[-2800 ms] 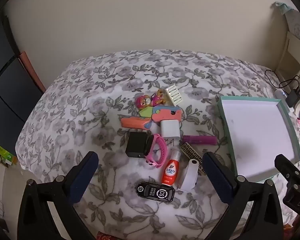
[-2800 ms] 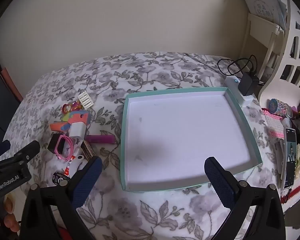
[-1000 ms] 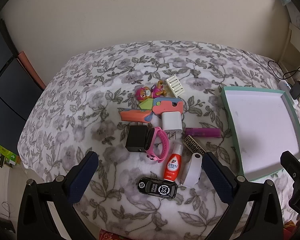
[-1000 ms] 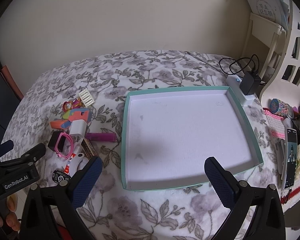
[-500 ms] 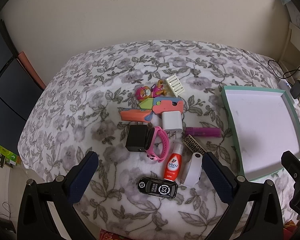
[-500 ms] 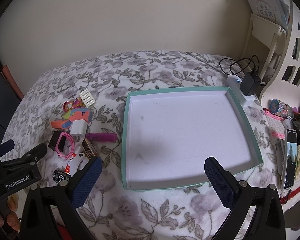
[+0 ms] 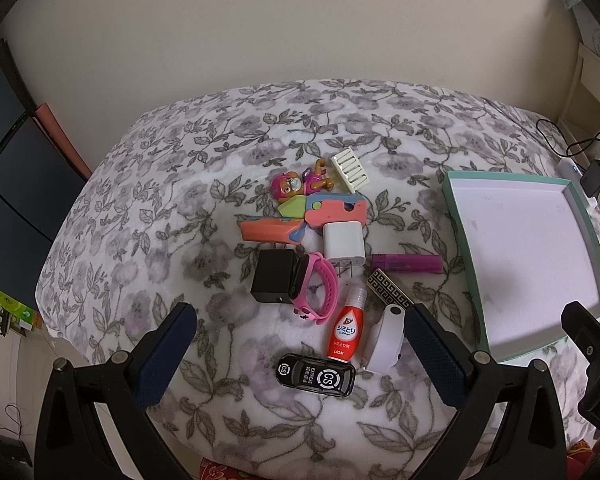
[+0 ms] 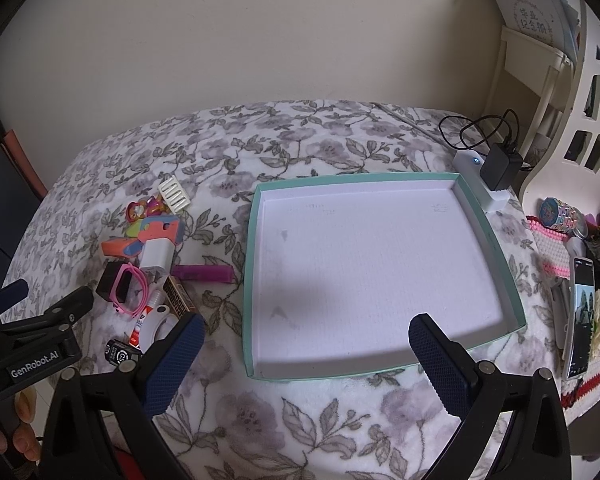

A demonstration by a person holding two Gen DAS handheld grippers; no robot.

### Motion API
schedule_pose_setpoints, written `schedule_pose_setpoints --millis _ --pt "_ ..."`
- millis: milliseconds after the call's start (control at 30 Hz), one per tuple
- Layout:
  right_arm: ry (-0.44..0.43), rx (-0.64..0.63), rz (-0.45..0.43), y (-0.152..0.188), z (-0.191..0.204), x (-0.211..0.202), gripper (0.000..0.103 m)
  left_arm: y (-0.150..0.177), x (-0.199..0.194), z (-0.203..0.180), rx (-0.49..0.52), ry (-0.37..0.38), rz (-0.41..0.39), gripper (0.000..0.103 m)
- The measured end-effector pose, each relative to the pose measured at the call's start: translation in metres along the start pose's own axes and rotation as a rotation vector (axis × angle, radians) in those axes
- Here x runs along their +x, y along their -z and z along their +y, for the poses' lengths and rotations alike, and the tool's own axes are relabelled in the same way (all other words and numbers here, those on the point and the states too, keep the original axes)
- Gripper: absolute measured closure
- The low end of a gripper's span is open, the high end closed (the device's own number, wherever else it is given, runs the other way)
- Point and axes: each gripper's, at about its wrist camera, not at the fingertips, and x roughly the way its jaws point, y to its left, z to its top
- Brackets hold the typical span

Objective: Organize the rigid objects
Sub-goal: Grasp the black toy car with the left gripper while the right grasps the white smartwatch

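Rigid objects lie in one loose cluster on a bed (image 7: 148,208) covered with a white blanket printed in grey-lilac flowers, set against a plain cream wall. Beside the cluster, to its right, sits one shallow teal-rimmed tray (image 8: 512,288) with a white floor, nothing in it. Counted in the left wrist view: one cream comb piece (image 7: 350,169), one pup figure (image 7: 290,187), two orange toy blocks (image 7: 270,230), one white charger (image 7: 344,244), one black charger (image 7: 272,276), one pink watch (image 7: 318,292), one purple tube (image 7: 406,263), one patterned black-and-gold bar (image 7: 388,292), one red-labelled bottle (image 7: 346,330), one white band (image 7: 384,340) and one black toy car (image 7: 316,374). At the far right edge are a white headboard, a power adapter (image 8: 500,170) with its cable, and a phone (image 8: 580,316).

Left tongs (image 7: 300,344) hang wide apart above the cluster's near side, gripping nothing. Right tongs (image 8: 306,352) are likewise spread wide over the tray's near rim.
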Motion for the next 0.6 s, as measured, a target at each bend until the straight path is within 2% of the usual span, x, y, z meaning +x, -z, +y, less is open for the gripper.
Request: schedule_pose_setpoints --millis 267,400,600 --pt "-0.003 -0.009 0.010 0.002 0.003 0.002 0.000 0.000 0.001 0.000 -0.002 0.002 0.001 0.000" --pt "-0.019 -0.026 0.022 0.001 0.008 0.006 0.000 -0.001 0.005 0.008 -0.028 0.040 0.029 0.000" --pt "-0.107 -0.040 0.101 -0.001 0.027 0.024 0.000 -0.002 0.014 0.037 -0.058 0.007 0.075 0.000"
